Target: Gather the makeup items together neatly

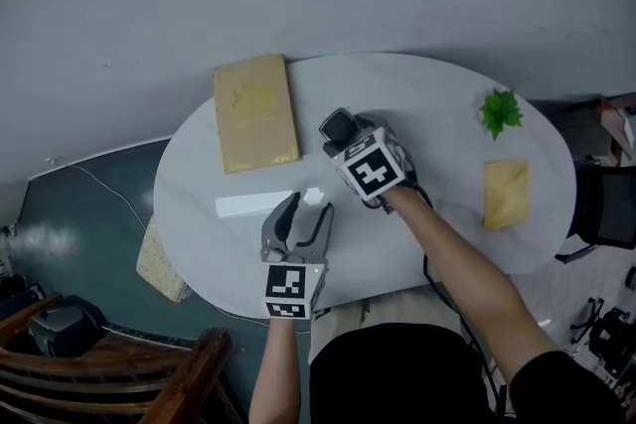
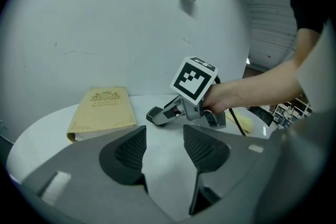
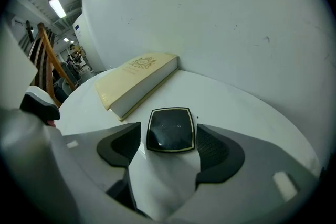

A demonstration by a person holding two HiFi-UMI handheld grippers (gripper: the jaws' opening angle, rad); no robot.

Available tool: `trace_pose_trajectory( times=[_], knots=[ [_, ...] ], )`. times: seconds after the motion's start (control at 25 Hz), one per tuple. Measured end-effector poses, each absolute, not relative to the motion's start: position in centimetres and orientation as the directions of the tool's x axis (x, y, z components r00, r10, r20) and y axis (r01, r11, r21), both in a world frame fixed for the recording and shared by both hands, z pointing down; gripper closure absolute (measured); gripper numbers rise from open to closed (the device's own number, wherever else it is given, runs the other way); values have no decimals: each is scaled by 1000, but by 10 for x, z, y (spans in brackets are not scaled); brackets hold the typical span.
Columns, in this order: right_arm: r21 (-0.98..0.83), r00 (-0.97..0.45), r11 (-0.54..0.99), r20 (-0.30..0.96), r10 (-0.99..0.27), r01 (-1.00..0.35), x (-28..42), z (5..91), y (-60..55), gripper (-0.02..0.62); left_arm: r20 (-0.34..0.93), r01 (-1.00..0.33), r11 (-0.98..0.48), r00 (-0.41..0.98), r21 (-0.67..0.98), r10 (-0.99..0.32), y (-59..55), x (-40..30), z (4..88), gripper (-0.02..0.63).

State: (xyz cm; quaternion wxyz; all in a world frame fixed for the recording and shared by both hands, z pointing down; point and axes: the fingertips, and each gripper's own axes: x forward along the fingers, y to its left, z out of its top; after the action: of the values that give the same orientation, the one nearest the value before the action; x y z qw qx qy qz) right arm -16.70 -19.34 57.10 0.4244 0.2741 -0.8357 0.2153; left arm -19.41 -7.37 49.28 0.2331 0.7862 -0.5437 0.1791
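While both tools hang over the oval white surface (image 1: 189,164), a cream book (image 1: 255,111) lies flat at its far left, cover up. Nearer than the book, a flat white strip (image 1: 253,205) rests on the surface with a small white piece (image 1: 313,197) just beside its right end; both are too pale to read, though they may be makeup items. The left tool (image 1: 306,212) sits at the near edge, just right of the strip, its jaws apart with only bare surface between them. To the right and farther off, the right tool (image 3: 168,136) points steeply down at a black compact (image 1: 338,125) with a thin gold rim. The compact lies closed and flat on the surface near the book's right edge. It sits between the spread jaws, and a gap shows at the left pad, so nothing is gripped. Well to the right, a green sprig (image 1: 500,111) lies near the far edge, and a yellow pad (image 1: 507,195) sits nearer than it.
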Motion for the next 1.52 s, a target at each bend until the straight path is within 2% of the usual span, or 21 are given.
trace_pose_trajectory(
  times=[0.4, 0.92, 1.52],
  knots=[
    [-82, -440, 757, 851, -285, -649, -169, 582, -204, 276, 539, -940, -296, 341, 171, -770, -74, -205, 495, 385],
    [-55, -451, 784, 842, -297, -619, -169, 578, -205, 287, 538, -945, -285, 327, 163, -777, -71, -206, 495, 385],
    [-73, -450, 811, 859, -245, -581, -166, 583, -191, 284, 538, -952, -266, 306, 153, -785, -64, -200, 492, 385]
  ],
)
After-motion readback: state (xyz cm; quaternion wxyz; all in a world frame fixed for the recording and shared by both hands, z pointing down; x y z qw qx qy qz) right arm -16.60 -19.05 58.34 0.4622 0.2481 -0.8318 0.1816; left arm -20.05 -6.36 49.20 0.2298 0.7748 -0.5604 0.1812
